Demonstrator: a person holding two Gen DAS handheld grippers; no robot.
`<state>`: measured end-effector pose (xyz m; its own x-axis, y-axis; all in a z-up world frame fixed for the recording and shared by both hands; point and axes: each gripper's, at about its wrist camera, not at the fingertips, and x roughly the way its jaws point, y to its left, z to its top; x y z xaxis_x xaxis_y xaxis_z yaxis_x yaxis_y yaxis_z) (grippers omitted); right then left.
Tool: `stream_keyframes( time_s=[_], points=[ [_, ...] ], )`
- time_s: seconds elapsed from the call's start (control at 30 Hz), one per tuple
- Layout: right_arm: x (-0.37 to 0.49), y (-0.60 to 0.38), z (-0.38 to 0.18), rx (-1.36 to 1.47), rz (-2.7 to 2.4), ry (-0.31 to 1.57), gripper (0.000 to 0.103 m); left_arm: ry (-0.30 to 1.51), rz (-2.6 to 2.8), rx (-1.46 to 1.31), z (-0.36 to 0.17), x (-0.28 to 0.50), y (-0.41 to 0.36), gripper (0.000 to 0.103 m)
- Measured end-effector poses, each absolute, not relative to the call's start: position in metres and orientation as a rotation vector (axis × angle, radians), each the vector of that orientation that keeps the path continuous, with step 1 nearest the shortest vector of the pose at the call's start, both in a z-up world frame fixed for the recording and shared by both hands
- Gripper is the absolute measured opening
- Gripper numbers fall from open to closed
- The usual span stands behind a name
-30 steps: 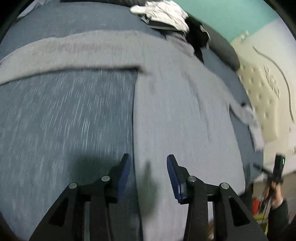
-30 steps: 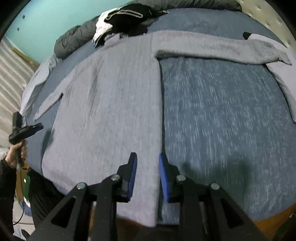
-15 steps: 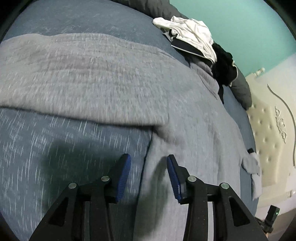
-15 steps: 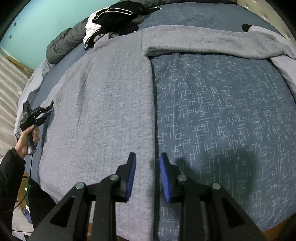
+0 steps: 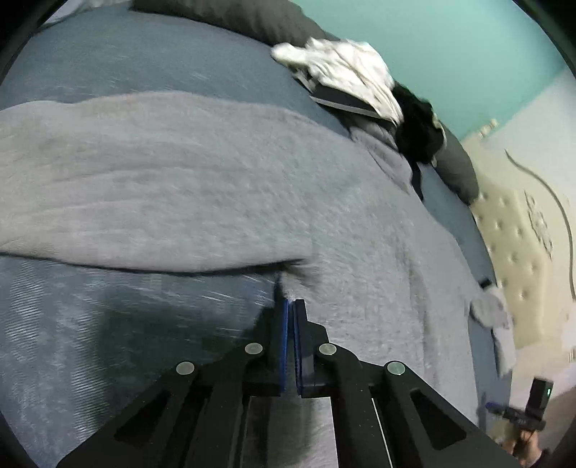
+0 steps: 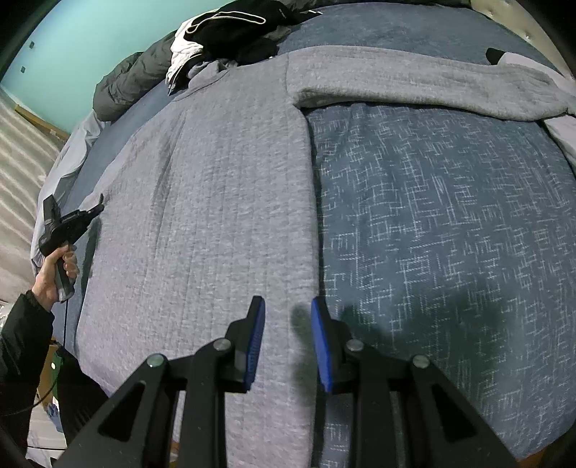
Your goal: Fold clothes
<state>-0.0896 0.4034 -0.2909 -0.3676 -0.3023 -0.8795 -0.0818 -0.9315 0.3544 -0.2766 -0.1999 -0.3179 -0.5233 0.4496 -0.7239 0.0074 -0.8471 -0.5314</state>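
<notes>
The grey sweater (image 6: 223,201) lay flat on the blue bed (image 6: 450,234). Left gripper (image 5: 290,306) was pinched shut right at the armpit, on the sweater's edge by the look of it. Right gripper (image 6: 288,313) hung wide open over the side seam, gripping nothing.

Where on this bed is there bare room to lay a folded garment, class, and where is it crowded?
Bare room: the blue patterned bedspread, bordered by the grey knitted sweater's side edge and its outstretched sleeve above. Another bare patch lies below the other sleeve, beside the left gripper. Crowded: the pile of black and white clothes past the collar.
</notes>
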Motion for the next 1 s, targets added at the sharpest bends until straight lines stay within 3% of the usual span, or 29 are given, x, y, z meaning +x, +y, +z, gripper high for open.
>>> stream_keyframes(
  time_s=[0.23,0.5,0.77,0.93,1.0],
  points=[
    [-0.087,0.405,-0.293,1.695,-2.436,-0.519,0.026,-0.724,2.48,-1.371,-0.317,-0.27,-0.202,0.003],
    [-0.09,0.42,-0.295,1.697,-2.468,-0.576,0.026,-0.746,2.534,-1.378,-0.316,-0.262,-0.203,0.011],
    [-0.099,0.415,-0.304,1.707,-2.448,-0.586,0.026,-0.535,2.491,-1.441,-0.33,-0.247,-0.162,0.011],
    [-0.103,0.437,-0.301,1.679,-2.498,-0.65,0.026,-0.61,2.496,-1.386,-0.33,-0.24,-0.169,0.012],
    [-0.104,0.454,-0.298,1.656,-2.546,-0.688,0.029,-0.627,2.512,-1.353,-0.324,-0.234,-0.171,0.022]
  ],
)
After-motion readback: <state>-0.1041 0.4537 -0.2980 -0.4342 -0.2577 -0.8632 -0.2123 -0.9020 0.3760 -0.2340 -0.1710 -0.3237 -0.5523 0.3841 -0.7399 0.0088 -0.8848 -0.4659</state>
